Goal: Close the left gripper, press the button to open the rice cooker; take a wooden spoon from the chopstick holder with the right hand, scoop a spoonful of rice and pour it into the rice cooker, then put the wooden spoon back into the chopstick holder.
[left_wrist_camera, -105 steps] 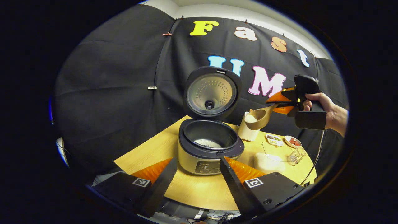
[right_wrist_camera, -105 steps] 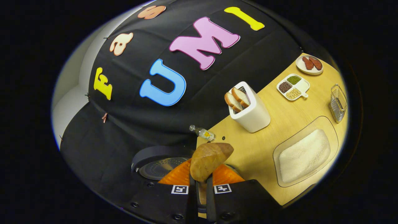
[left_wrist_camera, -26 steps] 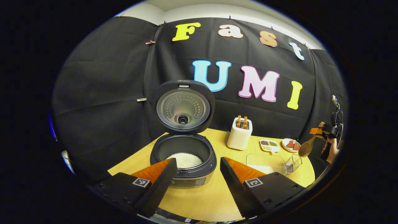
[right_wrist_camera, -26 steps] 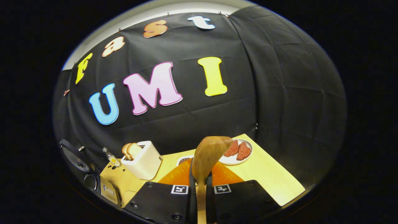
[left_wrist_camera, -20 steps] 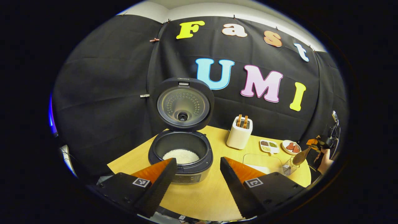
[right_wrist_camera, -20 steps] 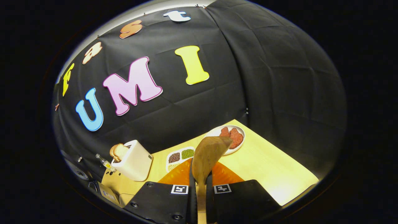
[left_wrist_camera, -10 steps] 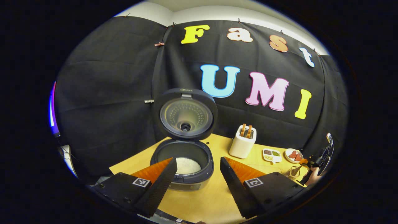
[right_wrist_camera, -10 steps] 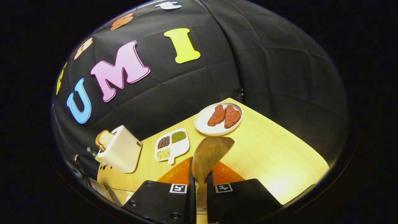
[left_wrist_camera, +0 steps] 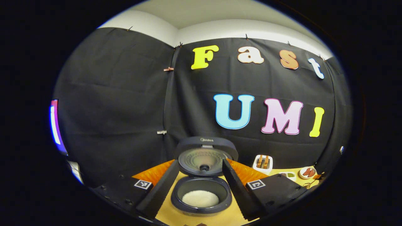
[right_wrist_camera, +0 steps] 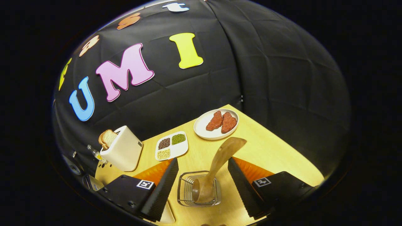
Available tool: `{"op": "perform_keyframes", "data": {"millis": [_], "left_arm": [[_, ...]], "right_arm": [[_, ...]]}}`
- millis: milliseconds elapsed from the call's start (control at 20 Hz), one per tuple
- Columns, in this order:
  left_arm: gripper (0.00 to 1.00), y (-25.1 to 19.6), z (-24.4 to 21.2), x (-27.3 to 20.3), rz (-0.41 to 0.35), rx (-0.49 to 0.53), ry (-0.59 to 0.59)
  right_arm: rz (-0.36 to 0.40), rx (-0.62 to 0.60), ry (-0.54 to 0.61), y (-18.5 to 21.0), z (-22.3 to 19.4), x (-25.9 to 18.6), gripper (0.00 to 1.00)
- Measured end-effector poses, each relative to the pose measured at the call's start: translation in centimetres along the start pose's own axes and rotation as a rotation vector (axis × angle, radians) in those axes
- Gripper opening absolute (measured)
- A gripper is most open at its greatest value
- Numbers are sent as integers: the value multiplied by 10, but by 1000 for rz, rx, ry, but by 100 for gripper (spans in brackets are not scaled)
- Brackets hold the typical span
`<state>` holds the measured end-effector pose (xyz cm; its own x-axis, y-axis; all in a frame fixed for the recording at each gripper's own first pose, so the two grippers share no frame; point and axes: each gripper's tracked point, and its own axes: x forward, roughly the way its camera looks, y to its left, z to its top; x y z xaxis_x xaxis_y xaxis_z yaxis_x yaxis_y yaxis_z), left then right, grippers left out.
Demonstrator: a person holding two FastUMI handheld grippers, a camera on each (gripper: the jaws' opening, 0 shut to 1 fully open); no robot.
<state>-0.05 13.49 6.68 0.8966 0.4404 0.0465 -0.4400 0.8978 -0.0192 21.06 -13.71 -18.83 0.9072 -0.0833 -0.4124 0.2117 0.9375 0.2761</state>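
A: Starting at the left of the right gripper view, what is cut off or hard to make out?

B: A small bottle point(right_wrist_camera: 95, 153) beside the toaster point(right_wrist_camera: 122, 152) is too small to tell much. The rice tray point(right_wrist_camera: 167, 215) shows as one corner behind the left finger. The wire holder point(right_wrist_camera: 197, 189) is whole, but the wooden spoon point(right_wrist_camera: 216, 166) hides its handle end among the wires.

A: And the right gripper point(right_wrist_camera: 203, 180)?

B: Wide open, holding nothing. Its fingers point(right_wrist_camera: 163, 185) stand on either side of the holder and apart from it. The spoon stands in the holder, leaning right, bowl up toward the plate of meat point(right_wrist_camera: 216, 124). The divided dish of beans point(right_wrist_camera: 172, 145) lies between toaster and plate.

A: The left gripper view?

B: The rice cooker point(left_wrist_camera: 201, 195) sits on the table point(left_wrist_camera: 166, 215) between the fingers of the left gripper point(left_wrist_camera: 201, 185), lid point(left_wrist_camera: 205, 156) raised, white rice point(left_wrist_camera: 200, 198) in the pot. Its front panel is cut off at the bottom. Far right, the toaster, dish and plate are tiny, and the holder is too small to tell.

A: That gripper's opening?

B: Wide apart, gripping nothing, touching nothing that I can see.
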Motion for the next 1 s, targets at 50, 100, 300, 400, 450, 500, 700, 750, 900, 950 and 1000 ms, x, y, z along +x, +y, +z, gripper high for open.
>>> {"op": "perform_keyframes", "data": {"millis": [50, 100, 300, 400, 450, 500, 700, 750, 900, 950, 1000], "left_arm": [[94, 1, 10, 8, -8, -3, -24], [94, 0, 22, 16, -24, -14, -49], [94, 7, 50, 55, -53, 23, -107], [93, 4, 51, 78, -84, 38, -114], [94, 1, 50, 86, -100, 37, -113], [90, -3, 49, 97, -117, 36, -110], [93, -19, 39, 144, -173, 63, -85], [93, -21, 35, 152, -178, 72, -77], [93, -22, 18, 180, -189, 83, -22], [93, -21, 10, 186, -182, 81, 6], [93, -21, 2, 190, -174, 78, 41]], "right_arm": [[-3, -28, -19, -1, 6, -9, 99], [-2, -52, -33, -1, 11, -18, 98], [8, -112, -63, 5, 22, -50, 98], [10, -131, -62, 8, 21, -63, 99], [9, -143, -65, 10, 19, -69, 98], [7, -155, -67, 11, 19, -73, 98], [14, -198, -85, 20, 20, -98, 99], [14, -205, -88, 22, 19, -104, 99], [-4, -226, -103, 22, 16, -118, 98], [-11, -233, -101, 22, 12, -121, 99], [-11, -239, -98, 22, 8, -125, 99]]}}
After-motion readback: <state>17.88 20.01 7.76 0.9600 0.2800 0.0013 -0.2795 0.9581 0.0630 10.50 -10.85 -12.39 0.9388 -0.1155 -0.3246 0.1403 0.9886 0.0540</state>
